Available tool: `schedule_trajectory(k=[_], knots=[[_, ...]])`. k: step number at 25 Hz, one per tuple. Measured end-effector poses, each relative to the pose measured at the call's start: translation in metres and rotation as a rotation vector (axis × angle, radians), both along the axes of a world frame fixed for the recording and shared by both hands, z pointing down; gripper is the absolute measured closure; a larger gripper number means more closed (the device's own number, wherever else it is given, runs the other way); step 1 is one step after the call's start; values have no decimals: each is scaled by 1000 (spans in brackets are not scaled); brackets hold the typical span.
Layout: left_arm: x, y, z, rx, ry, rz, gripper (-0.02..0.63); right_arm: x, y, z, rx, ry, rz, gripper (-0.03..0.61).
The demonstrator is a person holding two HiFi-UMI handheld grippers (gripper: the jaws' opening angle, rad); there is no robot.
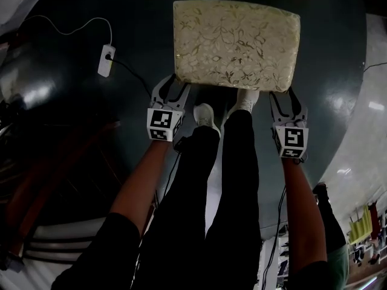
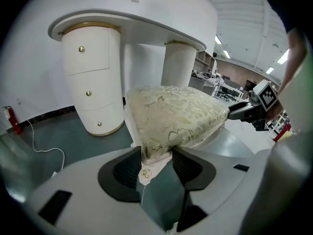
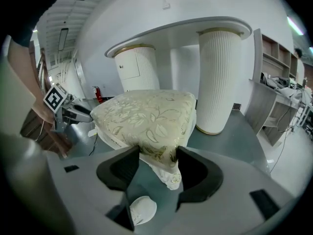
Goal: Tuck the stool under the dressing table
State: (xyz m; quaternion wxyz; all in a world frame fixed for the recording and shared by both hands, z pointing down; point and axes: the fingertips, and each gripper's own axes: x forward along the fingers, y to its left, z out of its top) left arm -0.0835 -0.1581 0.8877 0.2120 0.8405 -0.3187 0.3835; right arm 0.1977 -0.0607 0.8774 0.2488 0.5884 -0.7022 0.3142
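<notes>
**Risk: stool skewing or slipping out of a soft grip on the way in**

Holding the stool (image 1: 236, 44) by its two near cushion corners only. Clamped with the left gripper (image 2: 156, 155) on the near-left corner, fingers narrowed down onto padded fabric and a bit of loose trim. Same with the right gripper (image 3: 157, 158) on the near-right corner. No hard frame in either grip.

Have the stool on the dark floor, just short of the dressing table (image 2: 146, 21). Roughly lined up with the gap between the drawer pedestal (image 2: 93, 77) and the ribbed column (image 2: 178, 65), not yet under the top.

What could go wrong:
- Likely to bunch or slip at the fingers if pushed hard, because only soft padding takes the load.
- Could yaw with uneven force left to right, then clip the column or the pedestal.
- Can't see the stool legs, so can't rule out a leg dragging or catching on the floor and tipping the seat against the grip.
- Short on foot room: shoes (image 1: 205, 115) just beside the near edge, easy to kick the stool off line.
- Low risk from the power strip (image 1: 106, 60) and its cable, well apart to the left, unless drifting that way.

Looks low enough to clear the top, but not certain from here.
</notes>
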Motion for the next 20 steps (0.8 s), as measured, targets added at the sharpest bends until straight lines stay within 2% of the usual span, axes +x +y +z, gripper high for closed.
schedule_trajectory(k=[12, 15, 20], knots=[[5, 9, 4, 36, -41, -42, 415, 7, -6, -1, 50, 17, -39, 337], [7, 10, 7, 25, -53, -39, 418, 8, -7, 1, 38, 13, -51, 337], [6, 14, 7, 21, -45, -102, 419, 10, -6, 3, 8, 9, -71, 337]])
